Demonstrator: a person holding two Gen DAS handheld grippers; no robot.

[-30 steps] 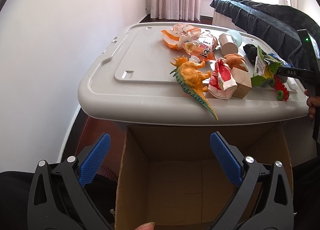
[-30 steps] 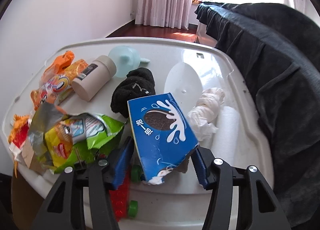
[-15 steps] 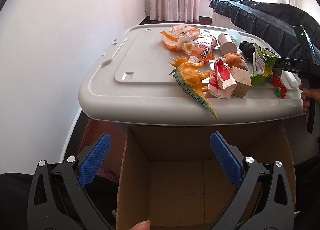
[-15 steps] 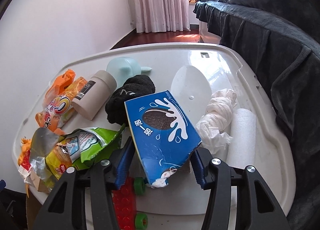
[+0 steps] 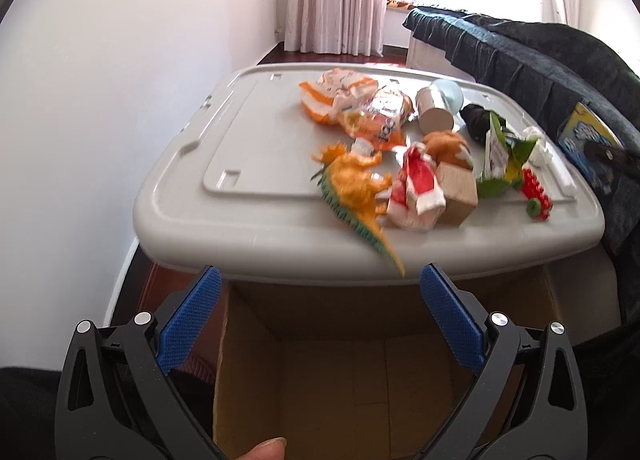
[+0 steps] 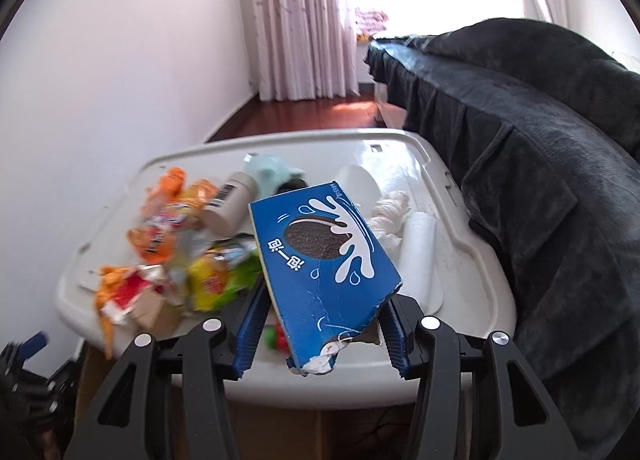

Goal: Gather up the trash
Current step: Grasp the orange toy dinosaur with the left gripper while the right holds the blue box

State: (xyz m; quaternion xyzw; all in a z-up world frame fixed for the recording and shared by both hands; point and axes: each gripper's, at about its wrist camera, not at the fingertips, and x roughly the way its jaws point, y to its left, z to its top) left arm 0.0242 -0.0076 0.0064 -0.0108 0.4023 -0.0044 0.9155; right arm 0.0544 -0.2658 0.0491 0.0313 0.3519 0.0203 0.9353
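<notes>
- Right wrist view: right gripper [image 6: 322, 324] pinching a torn blue cookie box [image 6: 324, 268], lifted above the grey bin lid [image 6: 460, 324].
- Could slip out, since only the ragged end sits between the pads.
- Could miss the cardboard box [image 5: 340, 372] and land on the floor.
- Left wrist view only: left gripper [image 5: 320, 316] spread wide, holding nothing, above the open cardboard box.
- Right wrist view only: white crumpled tissue [image 6: 390, 212], clear and whole.
</notes>
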